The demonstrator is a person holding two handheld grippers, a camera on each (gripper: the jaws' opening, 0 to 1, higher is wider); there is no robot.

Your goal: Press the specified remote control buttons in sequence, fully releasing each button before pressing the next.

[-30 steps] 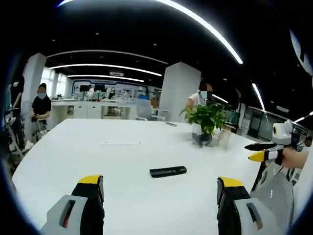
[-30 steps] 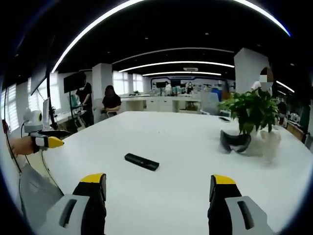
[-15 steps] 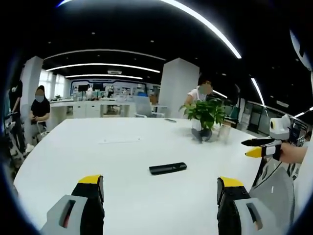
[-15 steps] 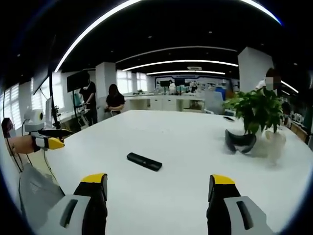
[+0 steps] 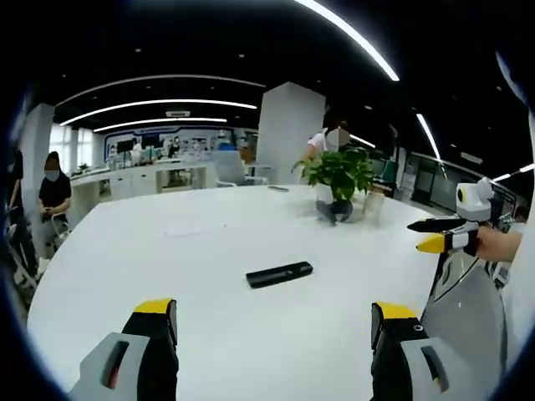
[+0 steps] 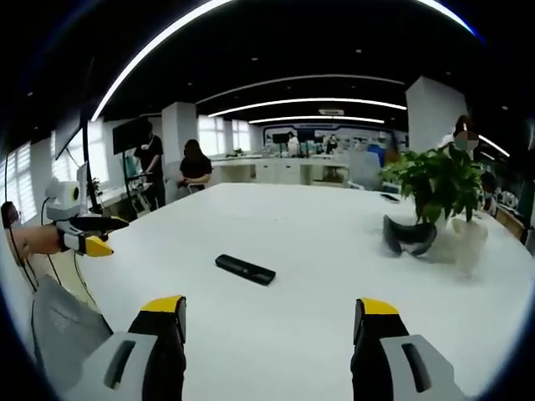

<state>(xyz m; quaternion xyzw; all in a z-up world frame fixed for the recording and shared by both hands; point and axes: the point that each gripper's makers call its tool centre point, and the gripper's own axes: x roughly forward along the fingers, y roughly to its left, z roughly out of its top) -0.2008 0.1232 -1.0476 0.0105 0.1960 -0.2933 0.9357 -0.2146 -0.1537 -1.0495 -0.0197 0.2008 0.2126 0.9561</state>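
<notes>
The remote (image 5: 279, 274) is left flat on the worktop (image 5: 209, 251), reachable. Both the left gripper (image 5: 276, 334) and right gripper (image 6: 267, 330) are held wide apart, empty, short of it.

White table (image 5: 125, 267) bears black remote (image 5: 279, 273) and potted plant (image 5: 338, 180)

Both views look low across the white table (image 5: 209, 251), sharing the remote (image 5: 279, 273) from opposite sides.

The remote (image 5: 279, 273) (image 6: 245, 269) lay on the desk (image 5: 209, 251) (image 6: 318, 242) near frame centre, ahead of my tongs. The potted plant (image 5: 338, 180) (image 6: 435, 188) stood behind it, upper right of both views.
</notes>
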